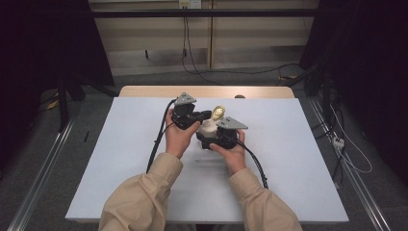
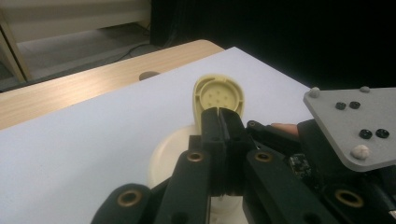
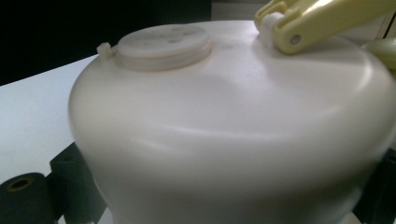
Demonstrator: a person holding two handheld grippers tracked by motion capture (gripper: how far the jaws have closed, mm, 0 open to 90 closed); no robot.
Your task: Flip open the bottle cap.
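A squat white container (image 1: 207, 128) stands mid-table on the white sheet (image 1: 120, 159). Its top has a round perforated opening (image 3: 163, 44). A pale yellow flip lid (image 1: 218, 112) is hinged to it and stands raised. My left gripper (image 1: 208, 116) comes in from the left, and its jaws are shut on the lower edge of the yellow lid (image 2: 218, 95). My right gripper (image 1: 212, 137) grips the container's body (image 3: 224, 140) from the near side, with one jaw on each flank. The lid's hinge arm (image 3: 322, 18) crosses the upper right of the right gripper view.
The white sheet covers a wooden table (image 1: 207, 91) with a bare strip along its far edge. Cables trail from both grippers toward the near edge. Dark floor, metal rails (image 1: 43, 168) and loose cables (image 1: 346, 149) surround the table.
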